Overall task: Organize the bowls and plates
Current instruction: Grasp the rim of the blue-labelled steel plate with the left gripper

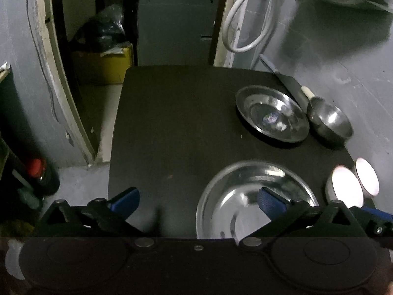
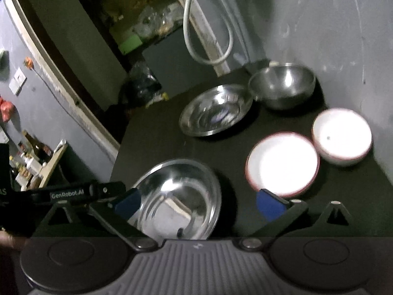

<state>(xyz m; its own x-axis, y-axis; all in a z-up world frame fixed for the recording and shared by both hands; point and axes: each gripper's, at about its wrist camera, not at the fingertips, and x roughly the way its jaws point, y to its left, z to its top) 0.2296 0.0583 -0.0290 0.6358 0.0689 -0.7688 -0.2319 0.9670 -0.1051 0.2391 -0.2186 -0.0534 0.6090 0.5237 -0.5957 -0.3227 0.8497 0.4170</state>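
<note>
On a black table (image 1: 172, 123) stand a near steel plate (image 1: 235, 196), a far steel plate (image 1: 271, 114) and a steel bowl (image 1: 329, 120). Two white bowls (image 1: 346, 186) glare at the right edge. In the right wrist view I see the near steel plate (image 2: 179, 196), far steel plate (image 2: 216, 110), steel bowl (image 2: 282, 83), a white red-rimmed plate (image 2: 282, 163) and a white bowl (image 2: 342, 136). My left gripper (image 1: 199, 200) is open and empty, its right finger over the near plate. My right gripper (image 2: 199, 202) is open and empty above the same plate.
A grey wall runs along the table's right side. A white hose (image 1: 248, 19) hangs at the back corner. A doorway with a yellow bin (image 1: 105, 66) lies beyond the table's far left. The left gripper's body (image 2: 66, 193) shows at the left of the right wrist view.
</note>
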